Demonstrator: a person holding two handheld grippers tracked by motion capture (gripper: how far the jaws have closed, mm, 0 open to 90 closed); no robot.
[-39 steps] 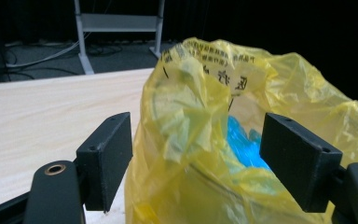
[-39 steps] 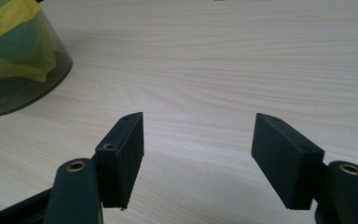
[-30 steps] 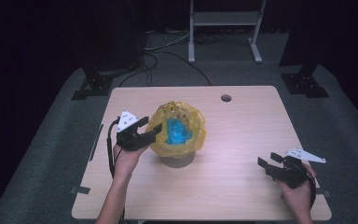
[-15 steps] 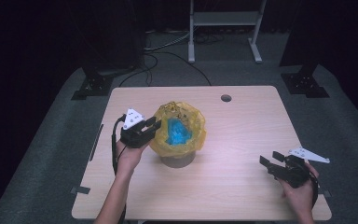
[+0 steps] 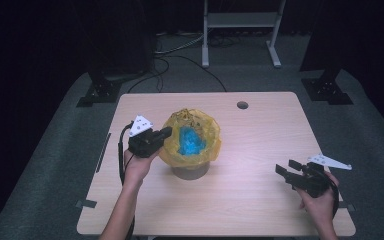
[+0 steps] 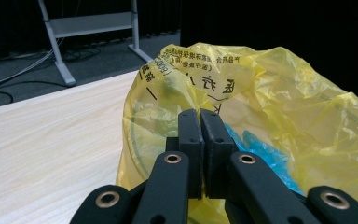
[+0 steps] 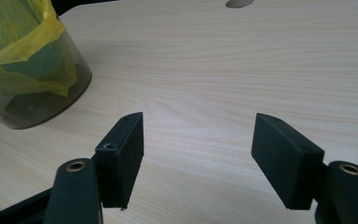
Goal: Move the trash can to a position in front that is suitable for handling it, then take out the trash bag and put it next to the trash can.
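Observation:
A yellow plastic bag point(image 5: 205, 129) lines a small smoky-grey bin point(image 5: 190, 173) in the middle of the wooden table. Something crumpled and blue point(image 5: 190, 141) lies inside the bag. My left gripper point(image 5: 166, 132) is at the bag's left rim. Its jaws have just been closing and now meet on the thin yellow film point(image 6: 242, 79), as the left gripper view shows point(image 6: 199, 114). My right gripper point(image 5: 286, 167) rests near the table's front right, open with nothing between its pads point(image 7: 198, 135). The bin point(image 7: 51, 93) and bag point(image 7: 9, 42) stand off to its left.
The table point(image 5: 260, 200) has a round cable hole point(image 5: 242, 105) near its back edge. Strips of dark tape point(image 5: 86, 203) mark the left side. A metal stand point(image 5: 240, 20) and cables are on the floor behind.
My left gripper's jaws went from open to closed at the bag's left rim. The right gripper stayed where it was, still open.

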